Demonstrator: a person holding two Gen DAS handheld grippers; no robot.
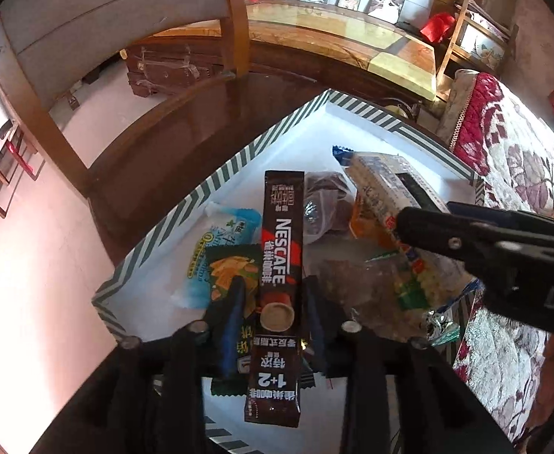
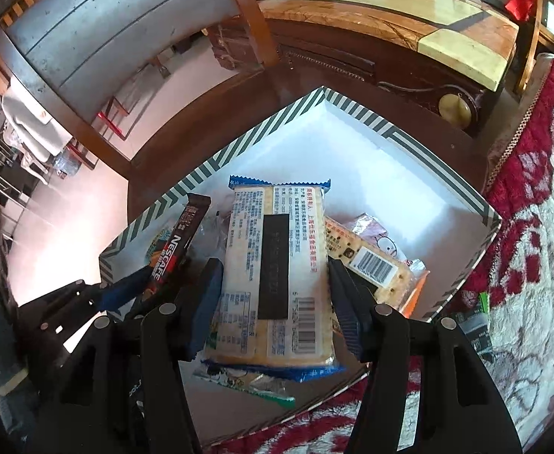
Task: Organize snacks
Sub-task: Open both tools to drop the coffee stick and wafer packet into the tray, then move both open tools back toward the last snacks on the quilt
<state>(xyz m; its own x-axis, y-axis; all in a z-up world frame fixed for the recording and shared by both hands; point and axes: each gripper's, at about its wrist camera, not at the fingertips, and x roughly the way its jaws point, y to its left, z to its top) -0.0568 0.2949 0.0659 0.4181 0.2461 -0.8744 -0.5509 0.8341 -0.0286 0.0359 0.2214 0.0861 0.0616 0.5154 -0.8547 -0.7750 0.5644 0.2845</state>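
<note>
A white box with a striped rim point(image 1: 216, 181) point(image 2: 239, 147) holds several snack packets. My left gripper point(image 1: 275, 302) is shut on a dark Nescafe coffee stick point(image 1: 278, 249) and holds it over the box's left side; the stick also shows in the right wrist view point(image 2: 174, 249). My right gripper point(image 2: 275, 295) is shut on a pale cracker pack with blue ends point(image 2: 277, 265) over the box's middle; the pack shows in the left wrist view point(image 1: 386, 185). Under them lie a light blue packet point(image 1: 216, 242), a green snack packet point(image 1: 231, 268) and an orange cracker packet point(image 2: 375, 265).
The box sits on a dark wooden table point(image 1: 155, 140) beside a red and white floral blanket point(image 1: 511, 159) point(image 2: 534, 227). A wooden chair point(image 1: 87, 38) stands behind the table. A cabinet with photo frames point(image 1: 345, 38) stands at the back.
</note>
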